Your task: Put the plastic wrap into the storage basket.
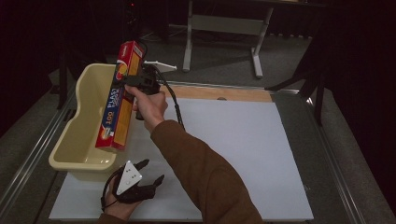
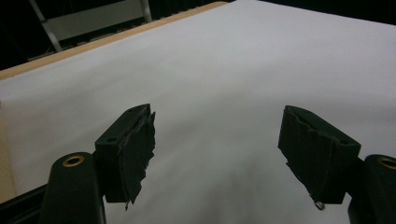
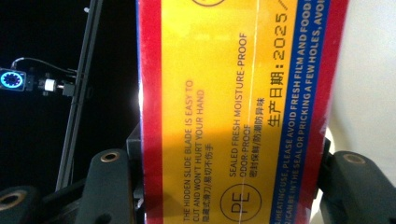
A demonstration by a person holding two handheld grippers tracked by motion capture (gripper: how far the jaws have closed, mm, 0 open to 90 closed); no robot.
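Box [image 3: 233, 116] cut off top and bottom in right claw view; far end of tub [image 1: 88, 116] hidden behind box.

Lab or studio; black curtains [image 1: 28, 56], white test table [image 1: 243, 140], bare desk frame [image 1: 224, 28]

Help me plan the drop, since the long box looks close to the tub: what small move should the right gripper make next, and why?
Probably lower the long red-and-yellow cling-film box a little into the pale yellow plastic tub before opening. The right gripper clamps it near its middle, tilted, with its lower end at the tub's near rim; releasing now might let it tip out onto the white table.
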